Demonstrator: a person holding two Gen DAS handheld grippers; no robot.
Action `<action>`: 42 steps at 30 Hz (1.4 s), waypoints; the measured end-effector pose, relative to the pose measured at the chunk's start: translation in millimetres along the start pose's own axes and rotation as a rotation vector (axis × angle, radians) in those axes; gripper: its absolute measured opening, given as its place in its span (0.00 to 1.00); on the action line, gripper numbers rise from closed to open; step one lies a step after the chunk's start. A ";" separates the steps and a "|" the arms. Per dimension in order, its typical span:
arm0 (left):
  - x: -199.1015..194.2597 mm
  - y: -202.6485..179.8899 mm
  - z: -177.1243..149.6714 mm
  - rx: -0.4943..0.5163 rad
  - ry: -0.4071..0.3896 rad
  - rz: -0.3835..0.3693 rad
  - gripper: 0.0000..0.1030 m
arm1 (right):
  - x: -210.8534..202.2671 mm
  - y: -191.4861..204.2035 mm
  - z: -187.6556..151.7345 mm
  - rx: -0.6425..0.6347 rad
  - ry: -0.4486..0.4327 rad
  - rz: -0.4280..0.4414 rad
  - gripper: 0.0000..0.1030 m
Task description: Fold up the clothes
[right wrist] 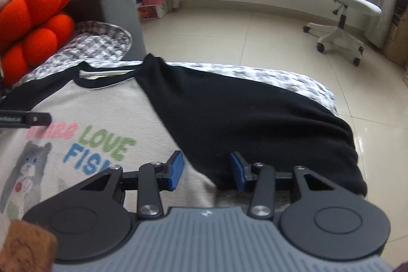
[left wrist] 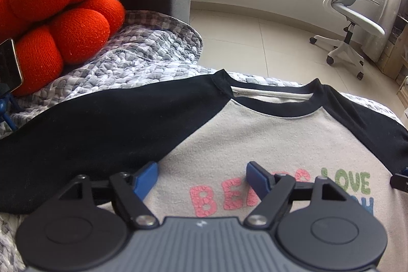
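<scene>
The sweatshirt's [left wrist: 255, 134] lower part is hidden behind the left gripper [left wrist: 201, 179], and its printed words are partly covered by a fingertip [left wrist: 257, 177]. The phone [left wrist: 9, 65] is cut by the frame edge. A brown object [right wrist: 23, 246] at the corner is blurred beyond telling.

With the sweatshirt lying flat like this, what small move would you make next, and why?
Probably lower the right gripper and close it on the black sleeve just ahead. Both grippers are open and empty, and the sweatshirt lies face up with both sleeves unfolded.
</scene>
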State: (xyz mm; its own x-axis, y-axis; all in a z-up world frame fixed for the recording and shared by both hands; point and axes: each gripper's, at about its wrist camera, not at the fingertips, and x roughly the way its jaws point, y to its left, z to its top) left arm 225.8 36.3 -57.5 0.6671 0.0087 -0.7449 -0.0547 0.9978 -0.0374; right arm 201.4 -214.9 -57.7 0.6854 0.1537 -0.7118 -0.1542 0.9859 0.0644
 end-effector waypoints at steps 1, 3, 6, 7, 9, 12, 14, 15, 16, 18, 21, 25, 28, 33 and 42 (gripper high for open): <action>0.1 0.2 0.1 -0.001 0.001 -0.001 0.76 | -1.0 -4.9 0.3 0.016 -0.001 0.004 0.45; 0.2 0.5 0.3 -0.004 0.003 -0.004 0.77 | -3.3 -13.0 0.6 0.036 -0.006 -0.020 0.45; 0.2 0.4 0.5 -0.007 0.004 -0.004 0.77 | -2.9 -28.0 0.1 0.068 0.008 -0.074 0.45; 0.2 0.2 0.4 -0.006 0.004 -0.004 0.77 | -2.1 -34.7 -0.4 0.087 0.017 -0.091 0.45; 0.3 -0.2 0.1 -0.005 0.004 -0.004 0.78 | -2.6 -48.1 -1.4 0.133 0.024 -0.097 0.45; -0.1 -1.4 -0.4 0.001 0.004 -0.001 0.78 | -5.7 -61.9 0.0 0.190 0.035 -0.107 0.45; 0.1 -1.2 -0.2 0.002 0.006 -0.002 0.78 | -8.2 -69.0 1.0 0.219 0.044 -0.132 0.44; 0.2 -1.1 0.0 0.002 0.006 -0.003 0.78 | -8.8 -74.0 0.5 0.241 0.051 -0.138 0.44; 0.1 -0.8 0.1 0.000 0.007 -0.004 0.78 | -9.4 -78.9 0.1 0.261 0.058 -0.145 0.44; -0.1 -0.4 0.3 -0.003 0.009 -0.007 0.79 | -12.0 -85.3 -0.6 0.285 0.059 -0.142 0.43; 0.2 -1.3 0.5 -0.001 0.012 -0.007 0.79 | -15.7 -95.4 -1.9 0.323 0.062 -0.142 0.43; 0.3 -1.7 0.6 -0.005 0.014 -0.006 0.80 | -18.8 -122.7 -7.0 0.453 0.082 -0.166 0.44; 0.7 -3.3 0.3 -0.001 0.013 -0.002 0.81 | -22.9 -152.2 -16.2 0.669 0.080 -0.099 0.44; 1.5 -7.1 -1.1 0.015 0.012 0.009 0.83 | -25.3 -185.0 -34.4 0.979 0.055 0.015 0.45; 1.6 -9.5 -3.0 0.029 0.007 0.017 0.83 | -16.0 -204.9 -44.3 1.182 -0.023 0.043 0.45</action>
State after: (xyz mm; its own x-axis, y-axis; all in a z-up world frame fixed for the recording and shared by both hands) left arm 225.1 26.6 -60.4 0.6612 0.0254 -0.7498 -0.0443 0.9990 -0.0052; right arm 190.5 -422.2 -90.5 0.7101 0.1771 -0.6814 0.5687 0.4263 0.7034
